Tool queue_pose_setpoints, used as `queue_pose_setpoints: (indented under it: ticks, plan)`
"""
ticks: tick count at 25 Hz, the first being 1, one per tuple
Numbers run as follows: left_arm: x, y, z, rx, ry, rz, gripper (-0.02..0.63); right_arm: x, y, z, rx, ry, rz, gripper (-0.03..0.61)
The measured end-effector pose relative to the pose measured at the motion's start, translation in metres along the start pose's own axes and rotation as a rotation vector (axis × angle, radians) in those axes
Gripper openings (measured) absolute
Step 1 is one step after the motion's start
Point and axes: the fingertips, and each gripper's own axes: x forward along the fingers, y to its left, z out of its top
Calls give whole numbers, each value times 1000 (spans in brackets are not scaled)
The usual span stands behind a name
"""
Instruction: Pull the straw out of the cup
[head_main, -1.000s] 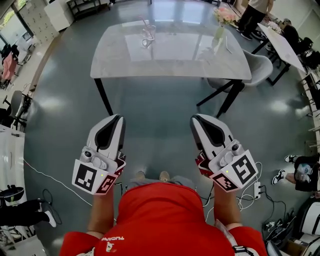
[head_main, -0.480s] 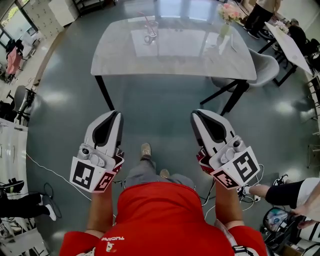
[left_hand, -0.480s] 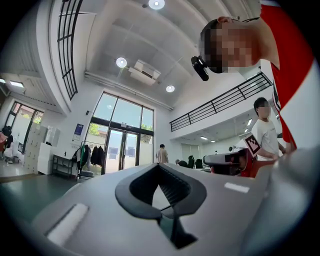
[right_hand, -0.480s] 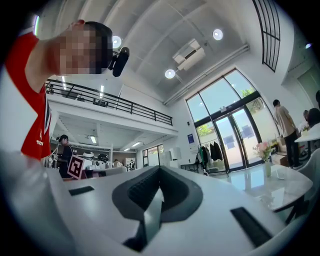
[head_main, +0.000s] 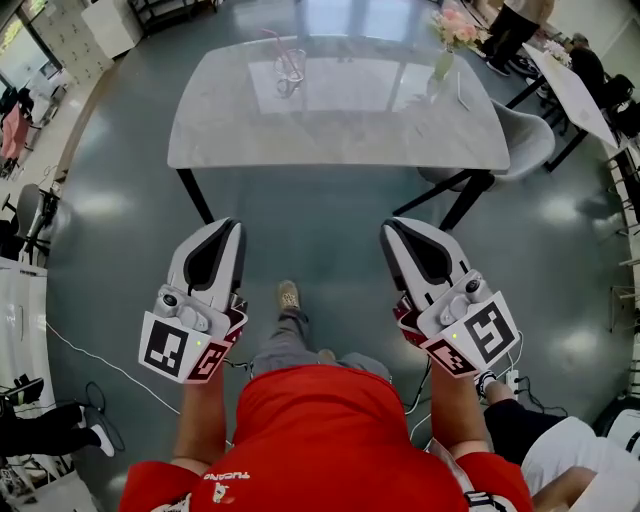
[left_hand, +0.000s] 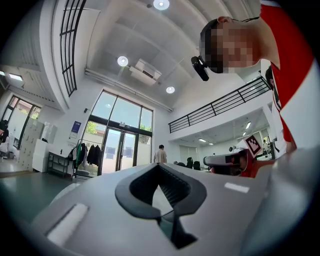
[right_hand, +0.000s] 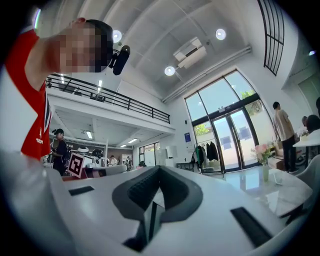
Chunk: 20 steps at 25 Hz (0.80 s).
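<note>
A clear cup with a pink straw standing in it sits near the far left of a pale glossy table, seen only in the head view. Both grippers are held out level over the floor, well short of the table's near edge. My left gripper is shut with nothing in it. My right gripper has its jaws together too, and it is empty. Neither gripper view shows the cup.
A vase of pink flowers stands at the table's far right, with a grey chair beside that end. A second table and a standing person are at the upper right. Cables lie on the floor.
The table has come a little closer in the head view as the person stepped forward, one foot now ahead. Both grippers travelled along, still shut and side by side.
</note>
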Motion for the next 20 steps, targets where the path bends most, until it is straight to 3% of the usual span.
queue_pose_setpoints:
  ticks: [20]
  plan:
    - [83,167,-8,-1,-21,-62,5,181,-60,-2,-44,53,-57,0]
